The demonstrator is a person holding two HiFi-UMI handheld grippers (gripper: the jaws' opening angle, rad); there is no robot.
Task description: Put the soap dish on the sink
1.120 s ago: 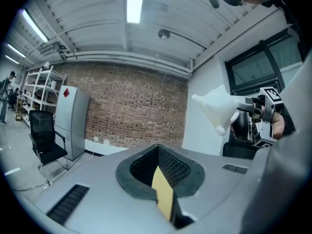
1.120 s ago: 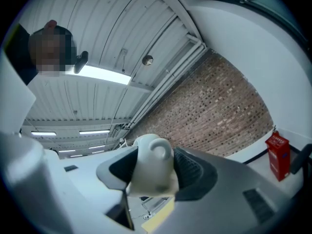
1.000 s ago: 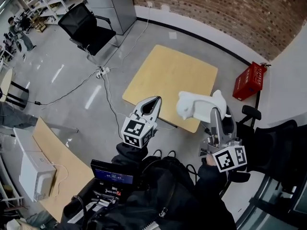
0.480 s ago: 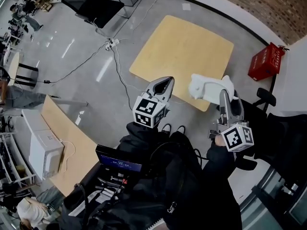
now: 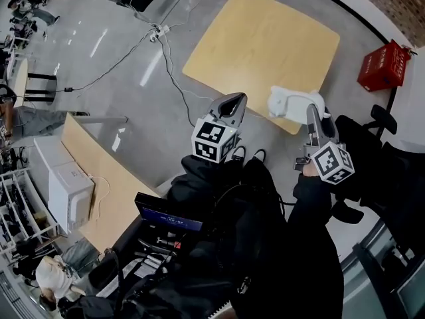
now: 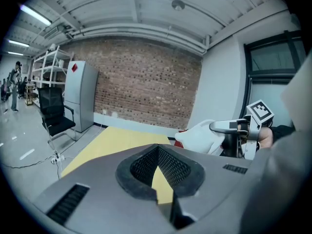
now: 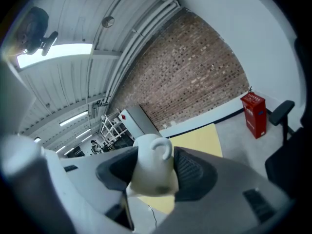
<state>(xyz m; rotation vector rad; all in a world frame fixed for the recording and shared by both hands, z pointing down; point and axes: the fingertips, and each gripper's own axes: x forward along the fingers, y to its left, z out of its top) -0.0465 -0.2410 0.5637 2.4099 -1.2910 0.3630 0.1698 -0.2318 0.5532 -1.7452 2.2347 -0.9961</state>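
Most of the head view is grey floor, and well ahead of both grippers stands a pale yellow tabletop with nothing on it. A red crate sits on the floor off beyond the right gripper's outer side. No sink shows in any view.

The right gripper is clamped on the soap dish, which it carries in the air over the near edge of the tabletop. Its own view shows a ribbed pad pressed against each flank of the white body. A rounded, ear-like loop rises just above the pads, and much of the dish juts out past the jaws toward the left gripper.

The left gripper hangs beside it, a little apart, with its jaws drawn together at the tips and nothing between them.

The dish looks hard, smooth and glossy, likely ceramic or moulded plastic, so I judge it stiff, fairly light, somewhat slippery and liable to chip if set down sharply. The flat flanks across the narrow body seem the soundest hold, rather than the loop.
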